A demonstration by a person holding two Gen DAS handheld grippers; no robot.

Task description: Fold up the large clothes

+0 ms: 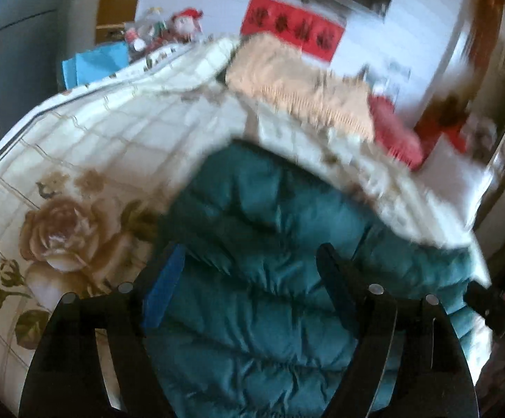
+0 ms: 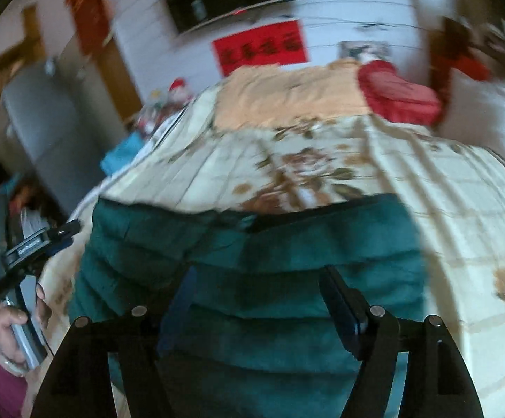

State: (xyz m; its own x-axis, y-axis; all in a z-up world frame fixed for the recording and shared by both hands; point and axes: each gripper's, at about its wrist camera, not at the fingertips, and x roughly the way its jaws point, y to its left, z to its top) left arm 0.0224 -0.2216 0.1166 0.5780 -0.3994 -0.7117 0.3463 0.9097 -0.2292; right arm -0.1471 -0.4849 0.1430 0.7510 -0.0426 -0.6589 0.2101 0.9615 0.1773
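A teal quilted puffer jacket [image 1: 269,244] lies flat on a bed with a cream floral quilt [image 1: 88,160]. My left gripper [image 1: 249,261] is open above the jacket, its fingers spread wide with nothing between them. In the right wrist view the same jacket [image 2: 287,254] lies with its far edge and dark zipper line across the quilt [image 2: 287,160]. My right gripper [image 2: 255,278] is open above the jacket's near part and holds nothing. The left gripper [image 2: 67,228] also shows at the left of the right wrist view, off the jacket's left edge, held in a hand.
A peach blanket [image 2: 287,94] and a red cushion [image 2: 398,94] lie at the head of the bed, with a white pillow [image 2: 489,115] to the right. A red banner [image 2: 262,48] hangs on the white wall. Toys [image 1: 179,28] and a blue item [image 1: 95,62] sit beside the bed.
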